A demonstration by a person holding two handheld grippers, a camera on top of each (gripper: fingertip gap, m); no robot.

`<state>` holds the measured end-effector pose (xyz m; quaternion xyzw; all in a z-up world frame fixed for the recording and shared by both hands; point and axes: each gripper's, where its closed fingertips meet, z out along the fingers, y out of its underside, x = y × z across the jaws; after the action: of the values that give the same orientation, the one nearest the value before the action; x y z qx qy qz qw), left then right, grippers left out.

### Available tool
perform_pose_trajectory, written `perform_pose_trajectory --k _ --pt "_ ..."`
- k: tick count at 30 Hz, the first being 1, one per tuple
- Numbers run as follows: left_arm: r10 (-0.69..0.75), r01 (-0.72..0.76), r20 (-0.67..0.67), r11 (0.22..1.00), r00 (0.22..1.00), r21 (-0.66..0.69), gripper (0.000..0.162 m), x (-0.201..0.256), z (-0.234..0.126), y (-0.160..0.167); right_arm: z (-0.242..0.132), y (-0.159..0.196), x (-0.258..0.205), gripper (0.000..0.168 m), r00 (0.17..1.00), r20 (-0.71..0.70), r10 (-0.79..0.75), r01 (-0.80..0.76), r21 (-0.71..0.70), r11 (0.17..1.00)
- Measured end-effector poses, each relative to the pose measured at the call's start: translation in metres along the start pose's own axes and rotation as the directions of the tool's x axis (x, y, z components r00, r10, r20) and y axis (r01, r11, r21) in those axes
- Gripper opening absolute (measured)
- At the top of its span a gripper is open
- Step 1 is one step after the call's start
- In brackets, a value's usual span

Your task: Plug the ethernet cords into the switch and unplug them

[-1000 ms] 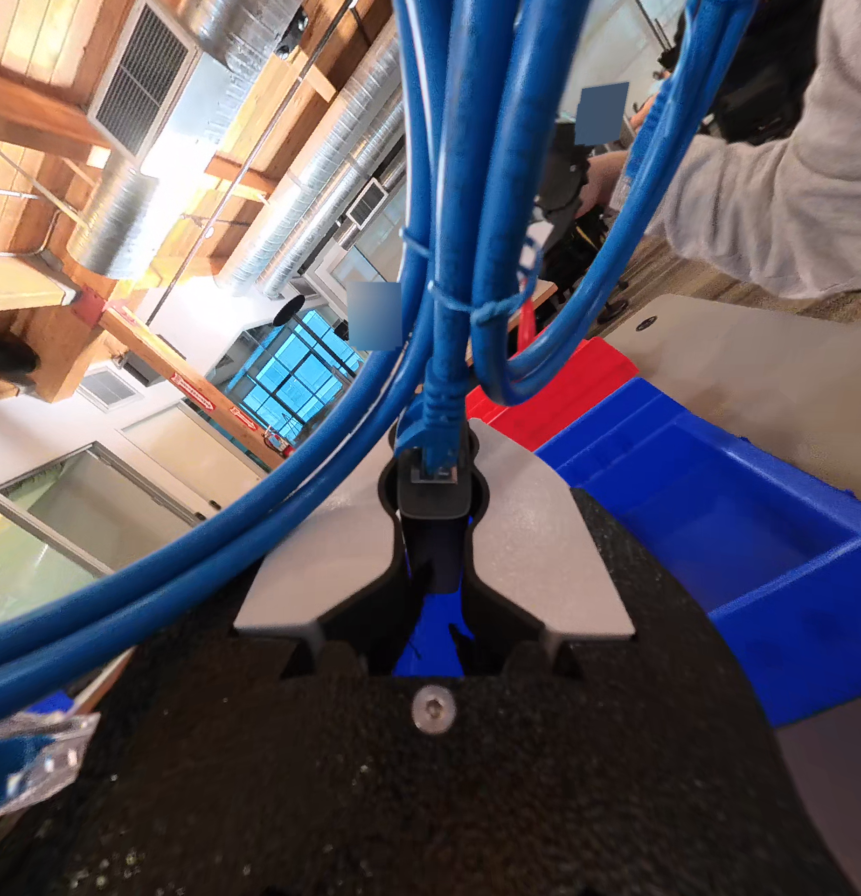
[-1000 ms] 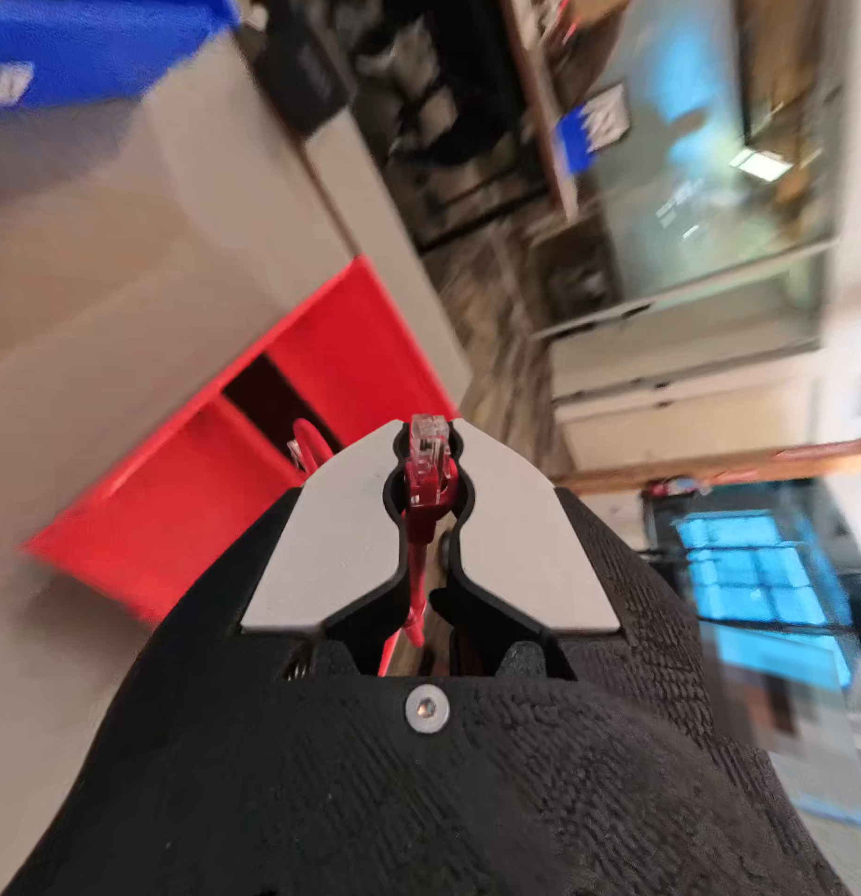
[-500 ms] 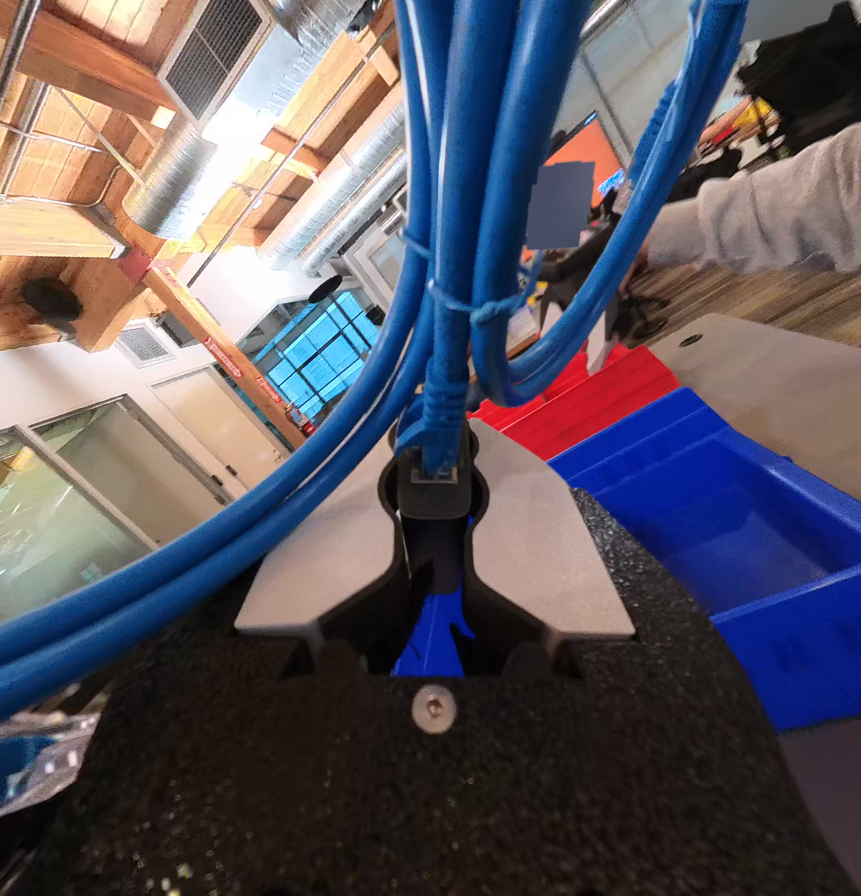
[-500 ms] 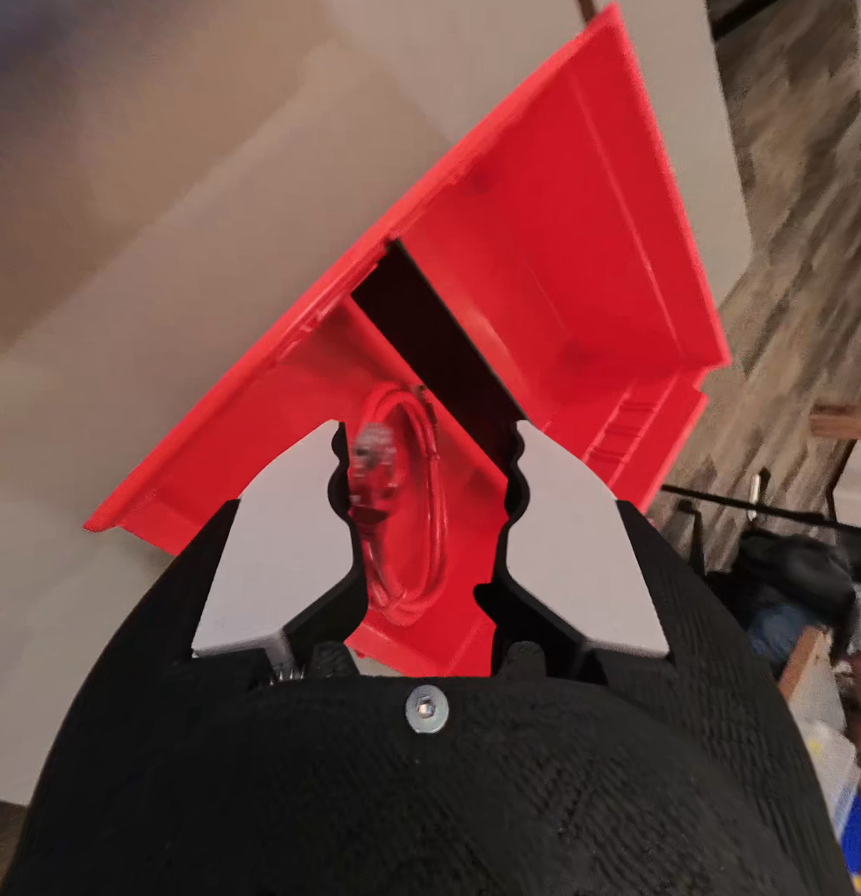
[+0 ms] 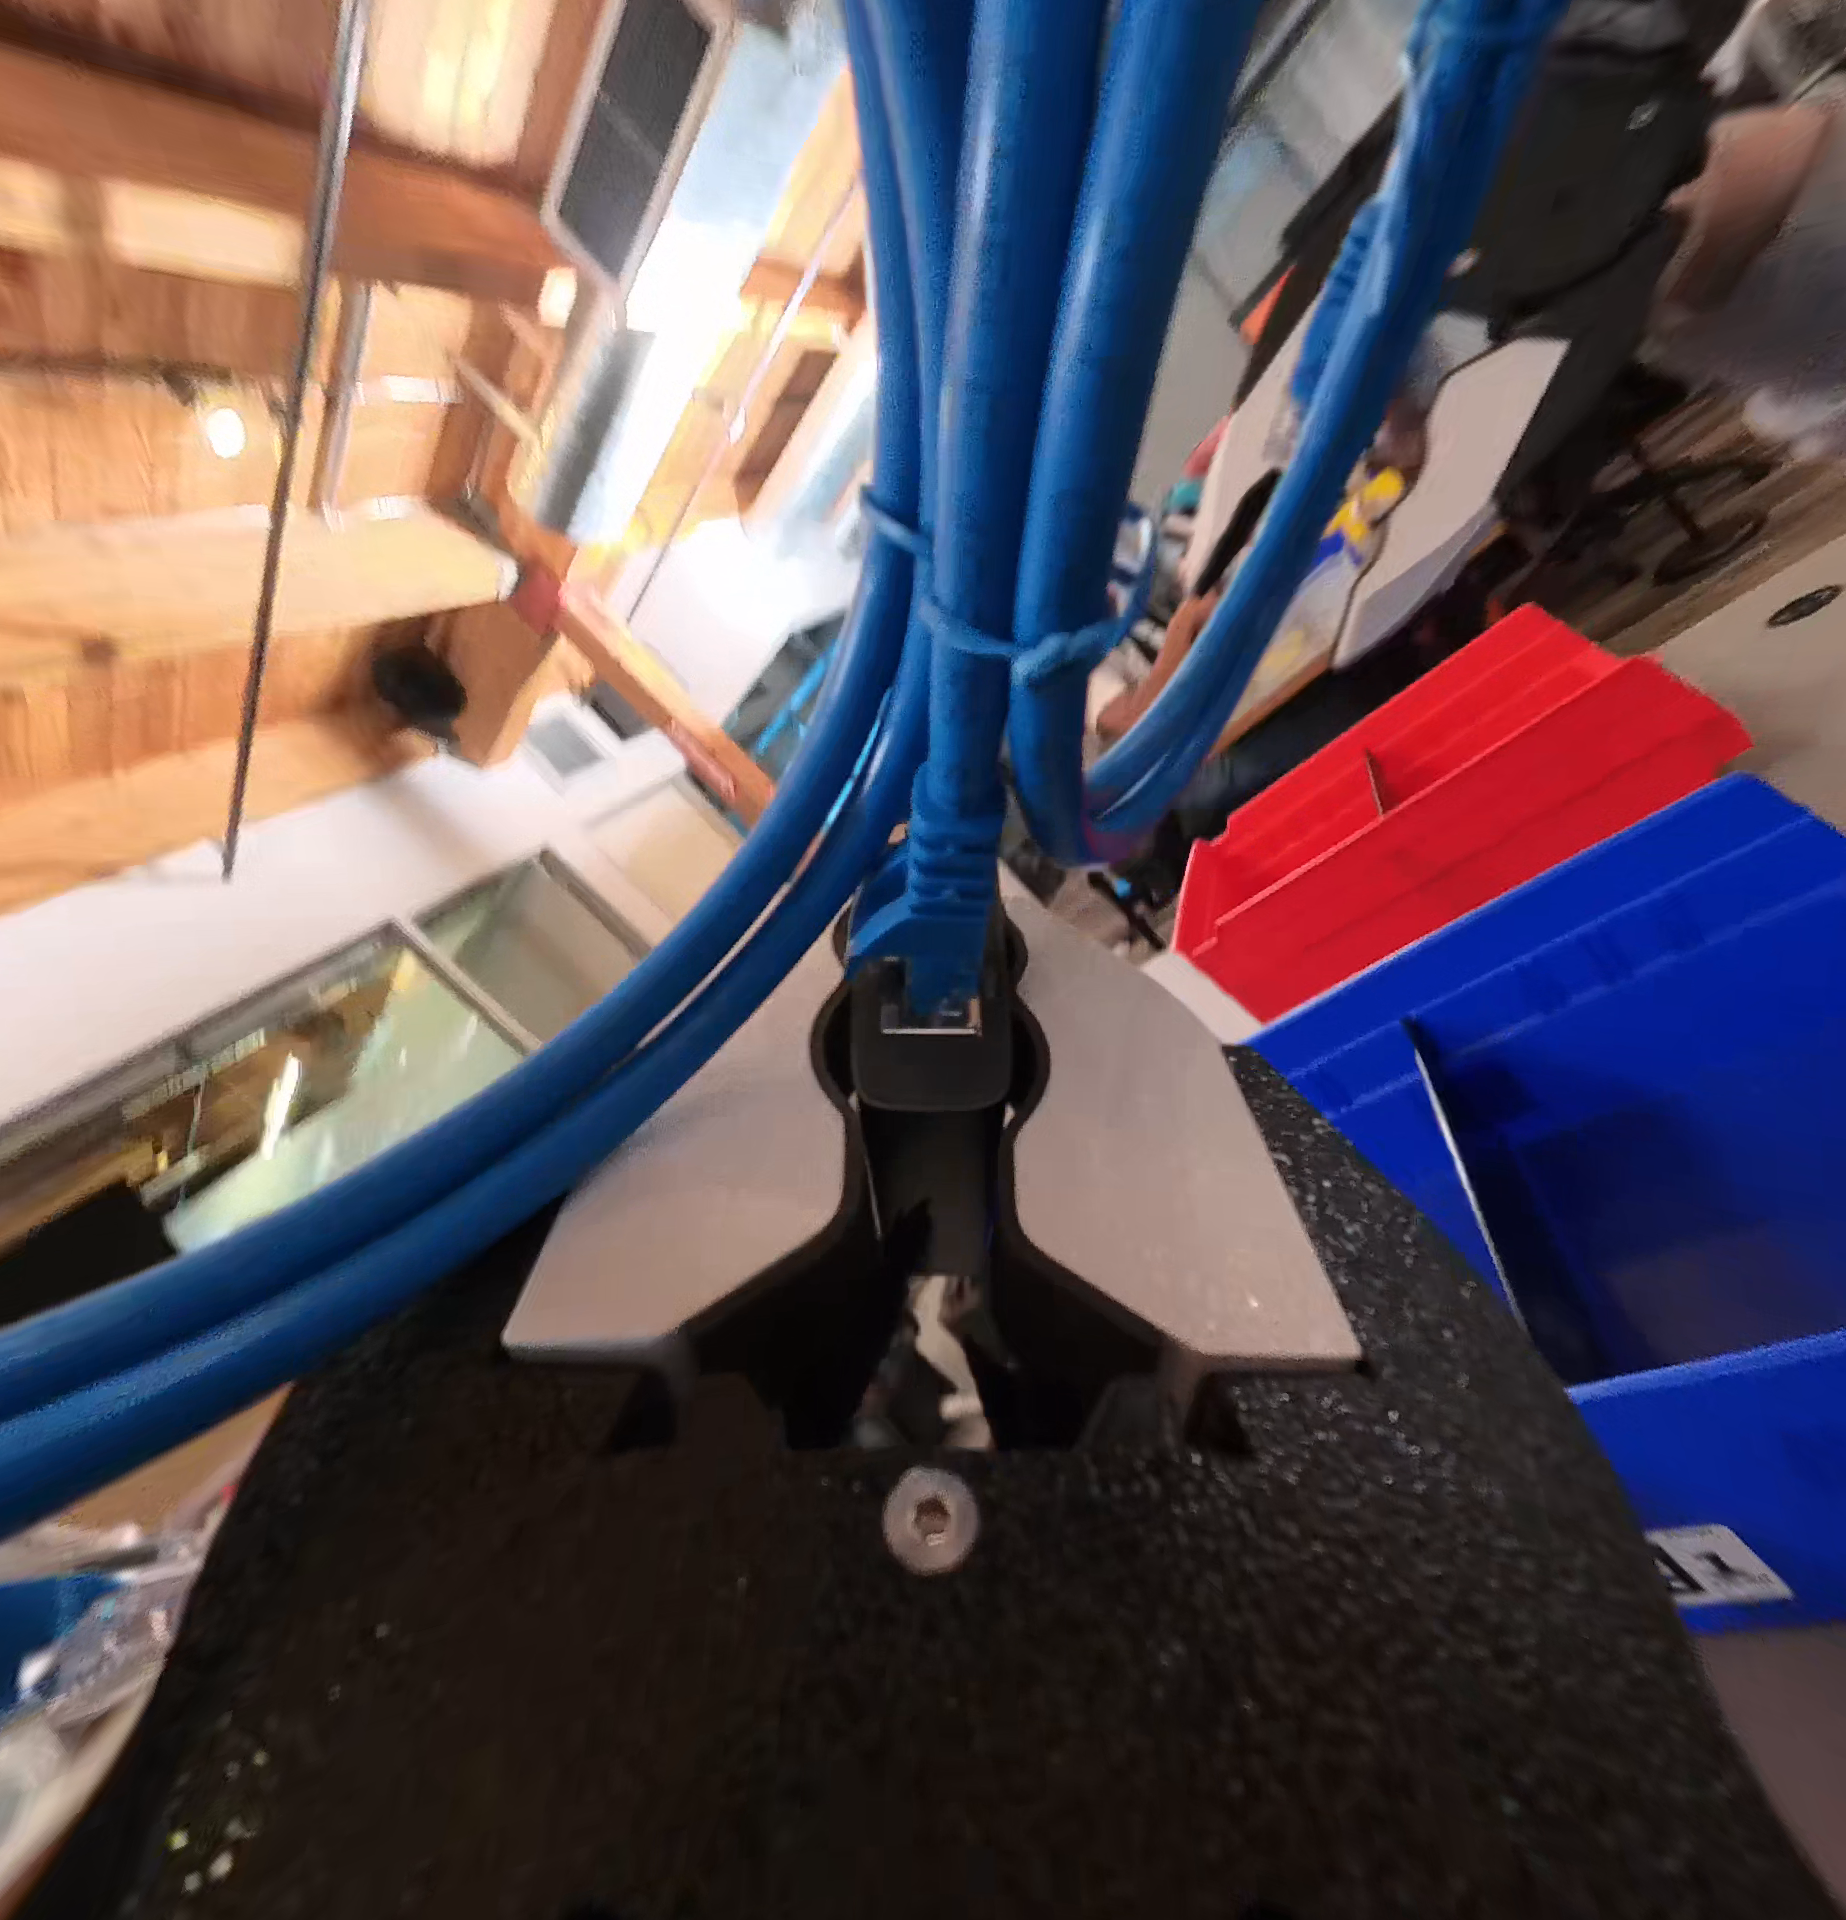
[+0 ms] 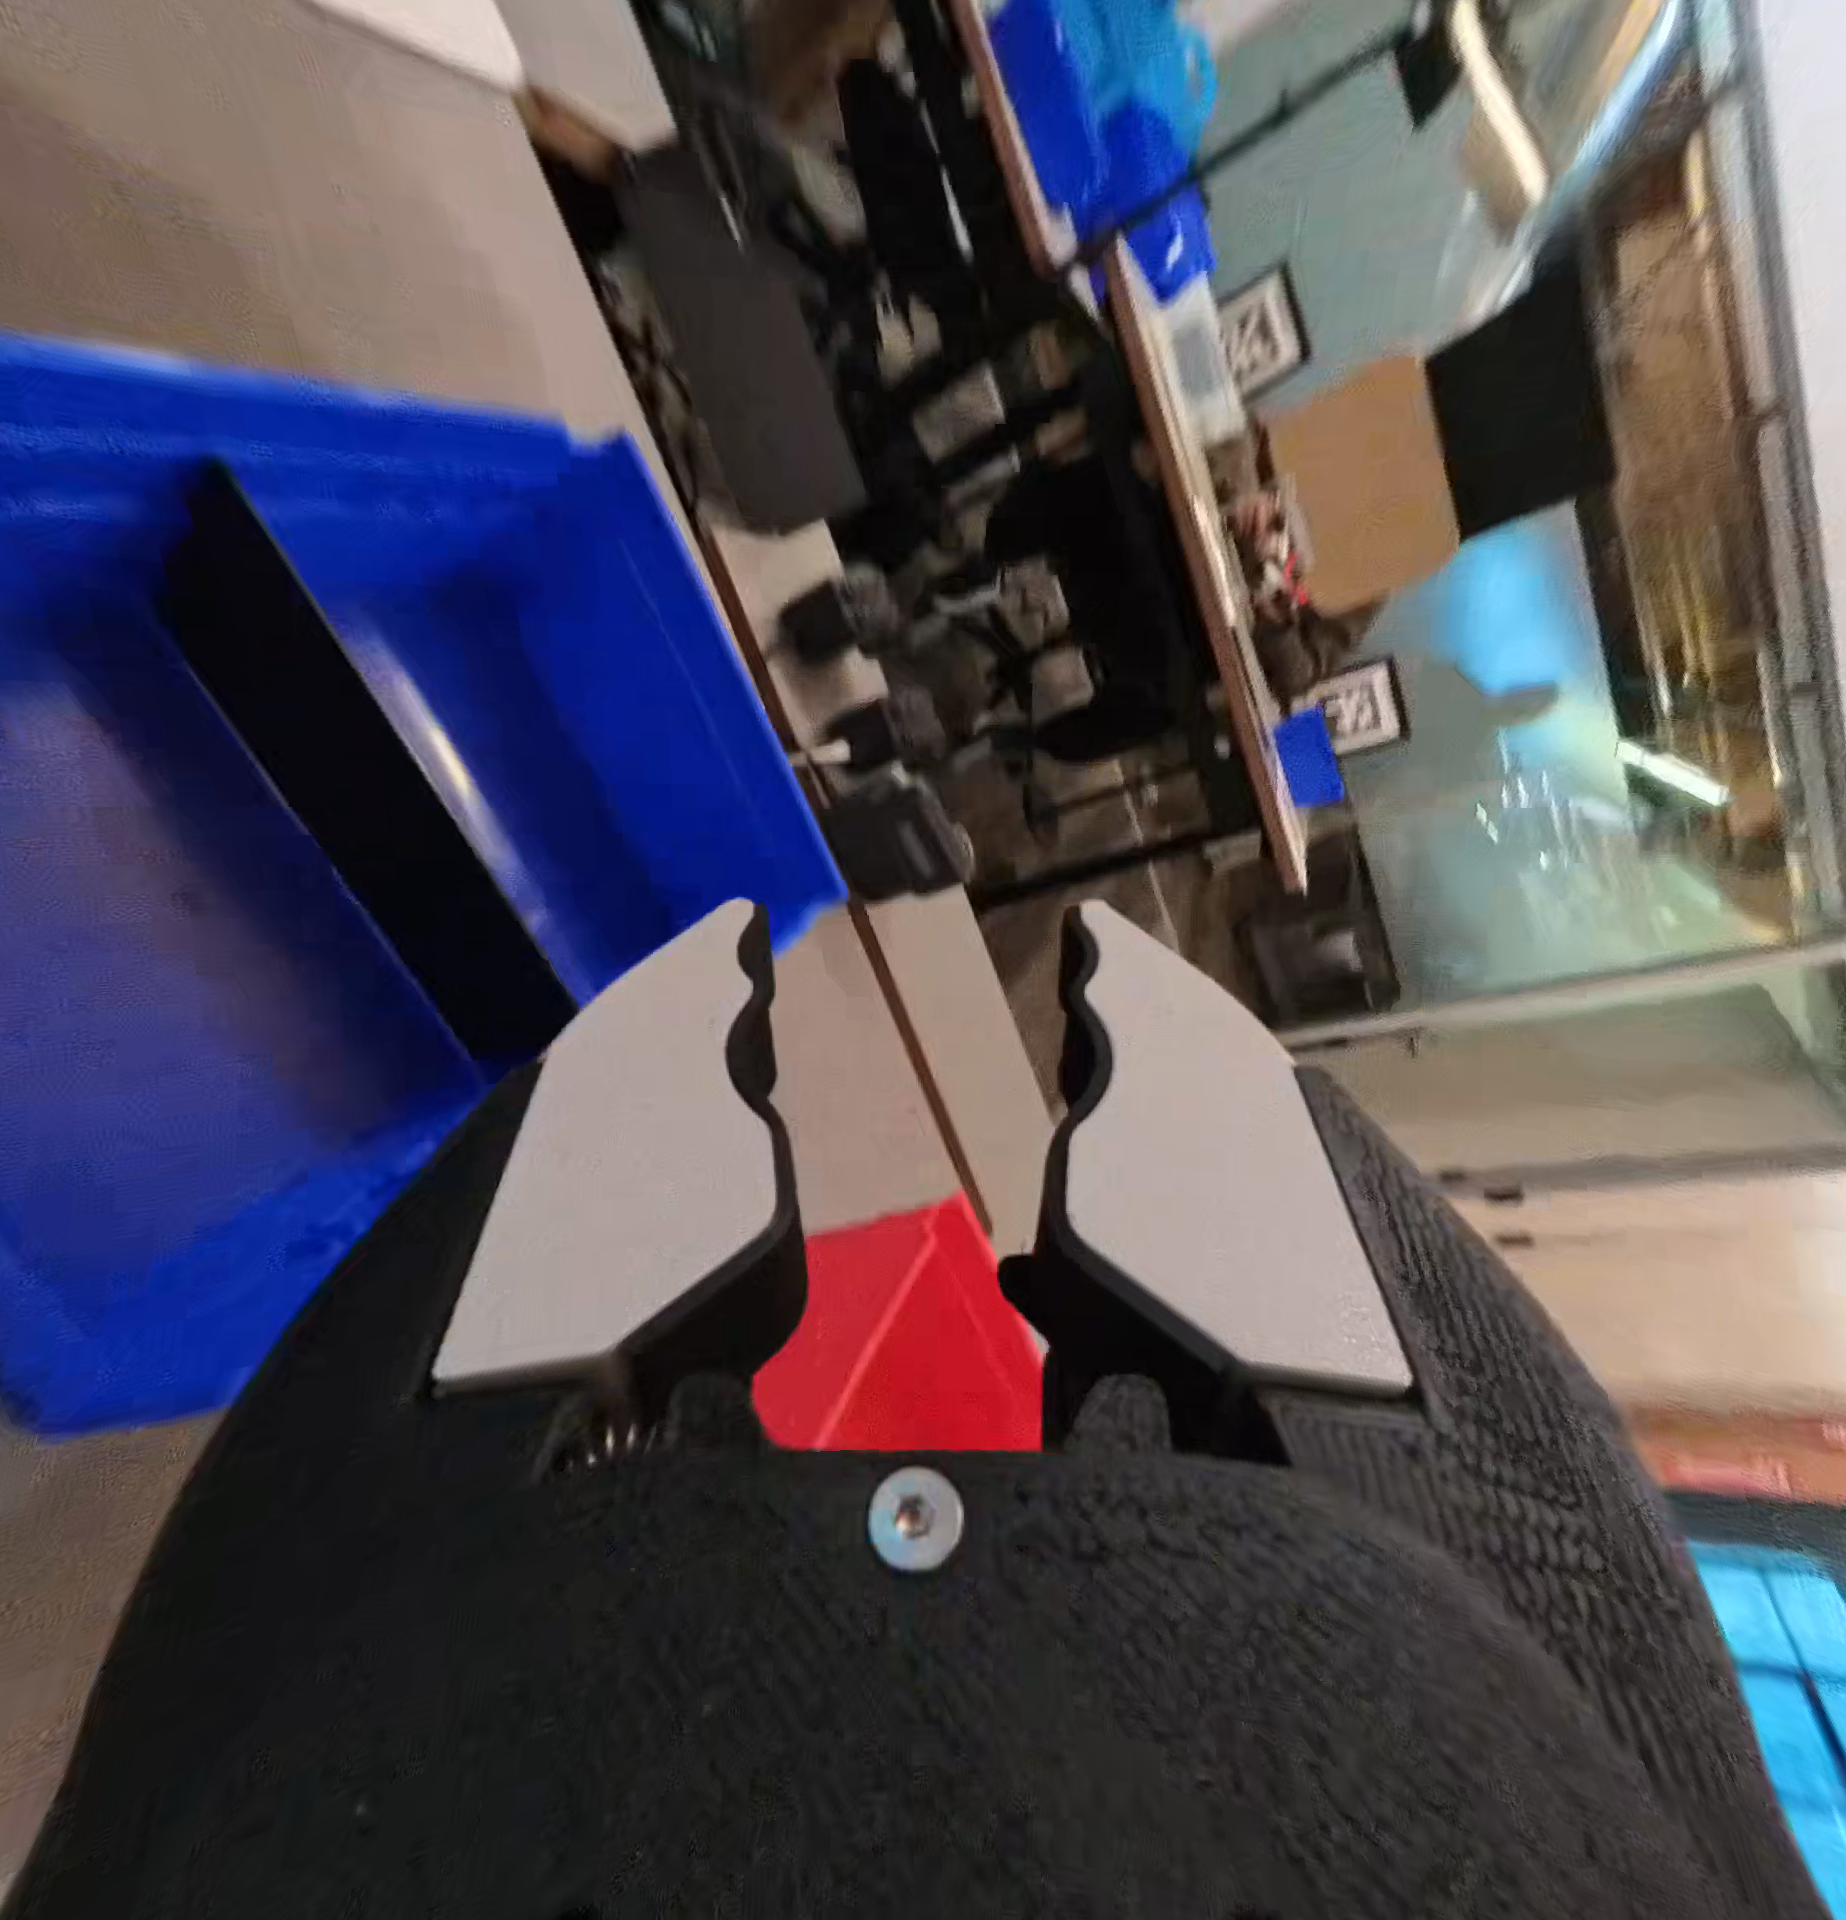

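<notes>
My left gripper (image 5: 929,966) is shut on a small black coupler (image 5: 929,1070) with a blue network cable (image 5: 950,582) plugged into it. The cable's coiled loops, bound with a tie, hang across the view in front of the camera. A blue bin (image 5: 1625,1091) and a red bin (image 5: 1438,790) sit to the right on a grey table. My right gripper (image 6: 914,935) is open and empty. It is above the edge of the blue bin (image 6: 275,727), which has a black divider (image 6: 358,769). A corner of the red bin (image 6: 898,1340) shows between its fingers.
The grey table (image 6: 223,187) carries both bins. Beyond its edge are shelves with dark equipment (image 6: 950,520), glass walls and more blue bins. A clear plug (image 5: 57,1662) of the blue cable shows at lower left. A person's grey sleeve (image 5: 1792,208) is at upper right. Across from one pair of fingers to the other is roughly 20 cm.
My right gripper opened over the red bin and let go of the red cable, then swung away toward the blue bin. My left gripper kept its grip and turned slightly.
</notes>
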<state>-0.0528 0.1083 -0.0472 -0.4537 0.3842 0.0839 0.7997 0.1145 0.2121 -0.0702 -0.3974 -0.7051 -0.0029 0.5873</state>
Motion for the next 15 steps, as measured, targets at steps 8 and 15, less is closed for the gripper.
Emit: perform_pose_trajectory --k 8,15 --pt "0.147 -0.138 -0.064 0.983 0.987 0.123 0.021 0.012 -0.012 -0.032 0.013 -0.124 -0.038 0.047 0.994 0.080 -0.074 0.025 0.494 0.869" --pt "0.284 -0.288 -0.134 0.958 0.949 -0.007 0.020 0.022 -0.012 -0.025 0.024 -0.160 -0.055 0.044 0.985 0.047 -0.167 0.105 0.603 0.791"
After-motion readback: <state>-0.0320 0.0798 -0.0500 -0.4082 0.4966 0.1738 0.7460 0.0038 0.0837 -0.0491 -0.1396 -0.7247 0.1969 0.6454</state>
